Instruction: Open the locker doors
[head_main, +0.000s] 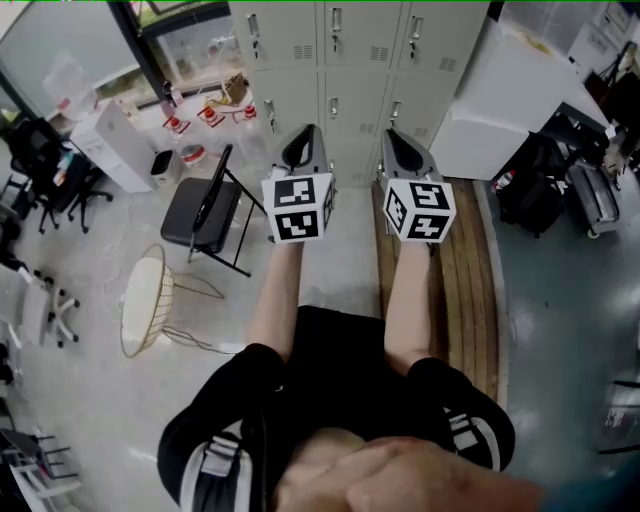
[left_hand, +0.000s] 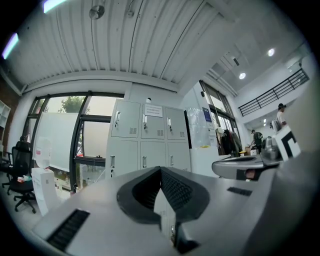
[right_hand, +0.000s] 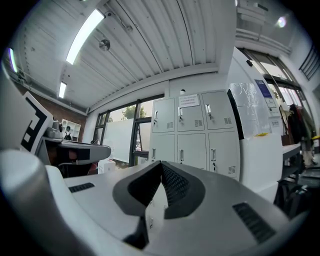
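A bank of pale grey lockers (head_main: 340, 60) stands against the far wall, in rows of three, every door closed with a small handle. The lockers (left_hand: 145, 137) fill the middle of the left gripper view, and the lockers (right_hand: 192, 135) appear again in the right gripper view. My left gripper (head_main: 303, 148) and right gripper (head_main: 403, 150) are held side by side, pointing level at the lockers from some distance away. Both are shut with nothing between the jaws. In each gripper view the black pads meet at the tips: left gripper (left_hand: 161, 170), right gripper (right_hand: 161, 164).
A black folding chair (head_main: 205, 210) stands left of my arms, with a wire basket (head_main: 145, 300) on the floor beside it. A white fridge-like cabinet (head_main: 510, 90) stands right of the lockers. A wooden bench (head_main: 465, 290) runs along on my right. Office chairs (head_main: 50, 180) sit far left.
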